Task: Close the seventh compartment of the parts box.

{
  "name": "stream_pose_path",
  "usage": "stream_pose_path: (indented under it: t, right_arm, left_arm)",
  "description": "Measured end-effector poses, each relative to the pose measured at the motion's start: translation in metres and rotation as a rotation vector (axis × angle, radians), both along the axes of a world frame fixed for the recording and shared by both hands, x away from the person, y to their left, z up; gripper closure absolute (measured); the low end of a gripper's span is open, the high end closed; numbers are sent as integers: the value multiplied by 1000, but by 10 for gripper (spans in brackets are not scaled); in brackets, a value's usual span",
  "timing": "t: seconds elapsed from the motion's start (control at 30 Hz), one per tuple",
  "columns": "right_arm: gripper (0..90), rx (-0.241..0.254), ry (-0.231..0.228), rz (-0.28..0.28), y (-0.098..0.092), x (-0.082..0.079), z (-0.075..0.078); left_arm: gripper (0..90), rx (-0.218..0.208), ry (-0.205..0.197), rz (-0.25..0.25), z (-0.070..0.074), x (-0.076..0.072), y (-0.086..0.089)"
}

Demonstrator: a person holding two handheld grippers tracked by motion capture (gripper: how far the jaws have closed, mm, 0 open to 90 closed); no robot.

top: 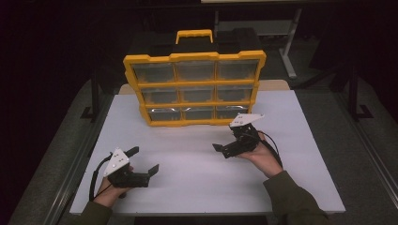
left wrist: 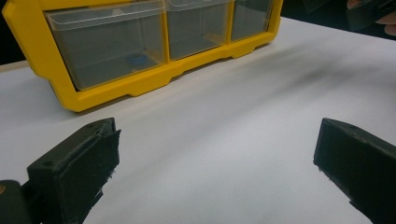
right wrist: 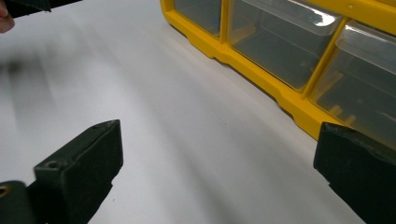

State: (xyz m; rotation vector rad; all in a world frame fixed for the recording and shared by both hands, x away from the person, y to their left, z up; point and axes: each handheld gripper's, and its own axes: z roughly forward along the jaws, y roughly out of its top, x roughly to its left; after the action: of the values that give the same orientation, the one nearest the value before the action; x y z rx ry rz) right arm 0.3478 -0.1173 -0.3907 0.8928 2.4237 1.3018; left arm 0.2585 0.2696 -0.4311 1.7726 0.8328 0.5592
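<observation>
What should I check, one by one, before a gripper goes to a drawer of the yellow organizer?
1. Right gripper jaws open, nothing between them: ok.
2. Left gripper jaws open, nothing between them: ok.
3. White table free between the grippers and the yellow organizer: ok.
4. Organizer upright, drawers facing the person: ok.
5. All drawers pushed in: cannot tell.
6. Small blue thing visible in the bottom left drawer; what it is: cannot tell.
</observation>
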Motion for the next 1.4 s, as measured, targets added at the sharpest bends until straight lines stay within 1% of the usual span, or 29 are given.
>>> stream_pose_path:
  t: [0.1, 0.13, 0.2, 0.23, 0.27, 0.3, 0.33, 0.37, 0.5, 0.53, 0.6, 0.7, 0.73, 0.77, 0.87, 0.93, 0.97, 1.0, 1.03, 1.07, 1.13, 1.33, 1.4]
  right_arm:
    - [0, 0, -1, -1, -3, -4, 0]
    - [0, 3, -9, -4, -4, -7, 0]
    - [0, 13, -9, -6, -8, -13, -1]
    - [0, 13, -13, -8, -10, -15, -2]
    - [0, 13, -9, -14, -11, -17, -3]
    - [0, 8, -16, -12, -12, -18, -3]
    - [0, 1, -19, -19, -14, -21, -3]
    - [0, 8, -33, -26, -16, -23, -3]
    - [0, 21, -33, -43, -25, -29, -6]
    - [0, 21, -32, -46, -27, -30, -7]
    - [0, 27, -34, -53, -32, -34, -8]
    - [0, 46, -35, -64, -39, -39, -11]
    - [0, 46, -32, -68, -41, -41, -11]
    - [0, 44, -41, -67, -43, -43, -12]
    - [0, 57, -43, -75, -49, -47, -14]
    - [0, 64, -45, -81, -54, -50, -16]
    - [0, 71, -42, -86, -56, -51, -17]
    - [0, 74, -47, -87, -58, -53, -18]
    - [0, 75, -46, -91, -60, -55, -19]
    - [0, 71, -47, -93, -62, -56, -20]
    - [0, 68, -48, -96, -66, -59, -23]
    - [0, 75, -49, -102, -75, -66, -29]
    - [0, 77, -45, -107, -78, -69, -31]
  left_arm:
    - [0, -3, 3, 1, 0, 0, -1]
    - [0, 6, 4, -1, 0, 0, 0]
    - [0, 5, 5, -1, 0, 0, 0]
    - [0, 10, 0, -3, 0, 0, 0]
    - [0, 9, 1, -2, 0, 0, 0]
    - [0, 8, 1, -2, 0, 0, 0]
    - [0, 10, 1, -2, 0, 0, 0]
    - [0, 10, 0, -2, 0, 0, 0]
    - [0, 12, 1, -4, 1, 0, -1]
    - [0, 18, -2, -7, 1, 0, 0]
    - [0, 3, 5, 0, 0, 0, -1]
    - [0, -7, 8, 5, 0, 0, -1]
    - [0, -6, 8, 5, 0, 0, -1]
    - [0, -5, 9, 5, 0, 0, -1]
    - [0, 24, 12, -2, 1, -1, 0]
    - [0, 26, 7, -9, 1, 0, 1]
    - [0, 34, -2, -16, 1, 0, 1]
    - [0, 27, 0, -14, 1, 0, 1]
    - [0, 32, 1, -13, 1, 0, 1]
    - [0, 23, 2, -11, 1, 1, 1]
    - [0, 22, 4, -10, 1, 1, 1]
    - [0, 21, 4, -6, 1, 0, 1]
    - [0, 27, 1, -8, 1, 1, 1]
